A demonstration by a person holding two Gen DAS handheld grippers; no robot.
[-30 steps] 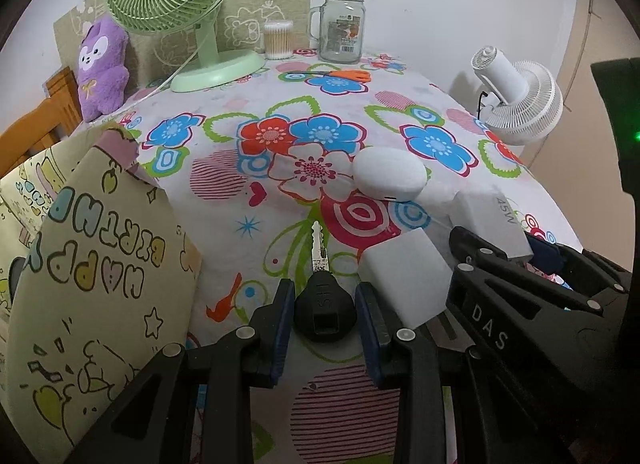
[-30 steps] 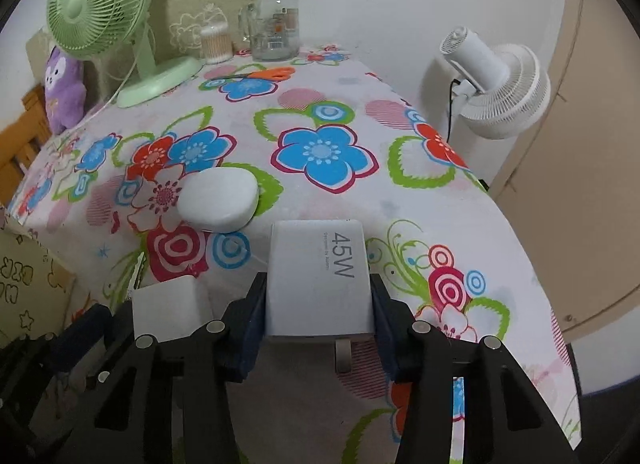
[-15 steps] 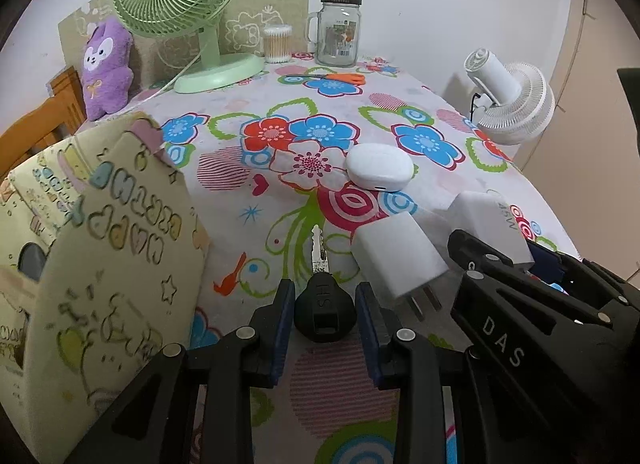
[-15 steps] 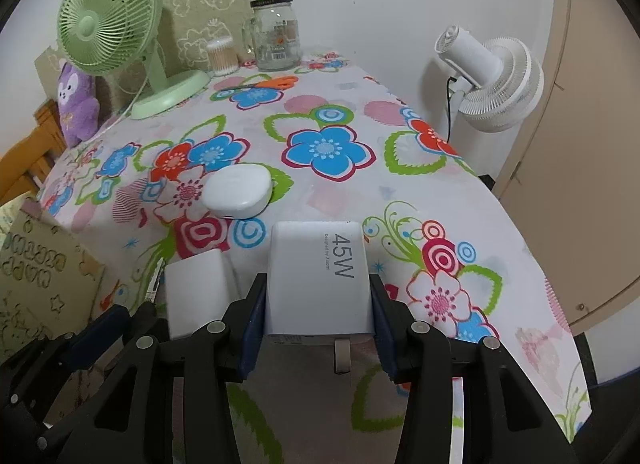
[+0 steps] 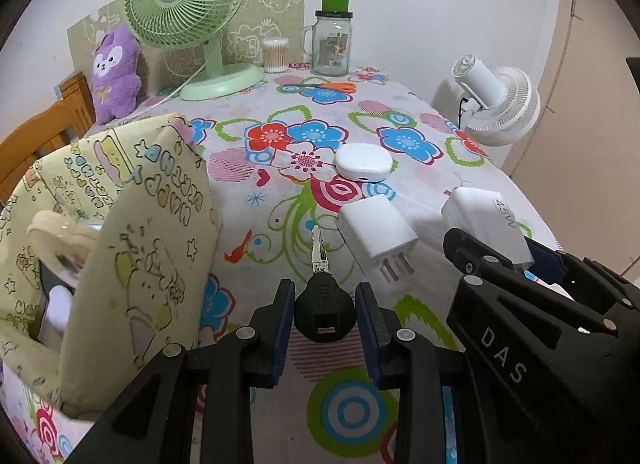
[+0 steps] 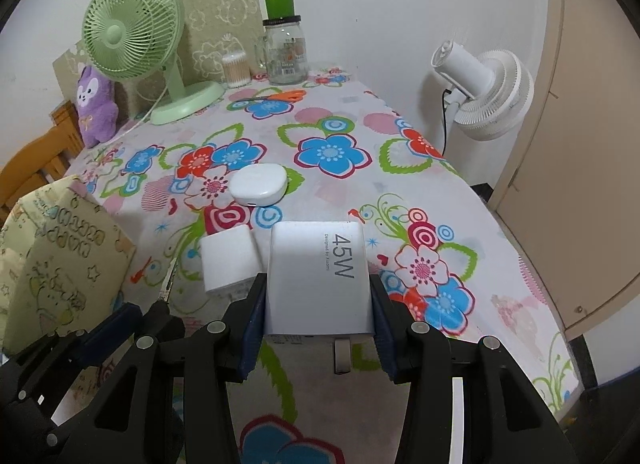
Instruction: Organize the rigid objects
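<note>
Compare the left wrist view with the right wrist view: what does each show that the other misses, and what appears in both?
Only the left wrist view shows the key's black head gripped by the left gripper, and the small charger's prongs.

Only the right wrist view shows the 45W charger's full face, clamped in the right gripper, and the beige door.

Both show the green fan, jar, white case, small charger and yellow bag.

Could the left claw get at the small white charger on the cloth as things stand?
Probably not yet. The left claw is shut on a black-headed key, so it has no free grip. The path itself looks clear: the small white charger lies uncovered just ahead to its right.
</note>
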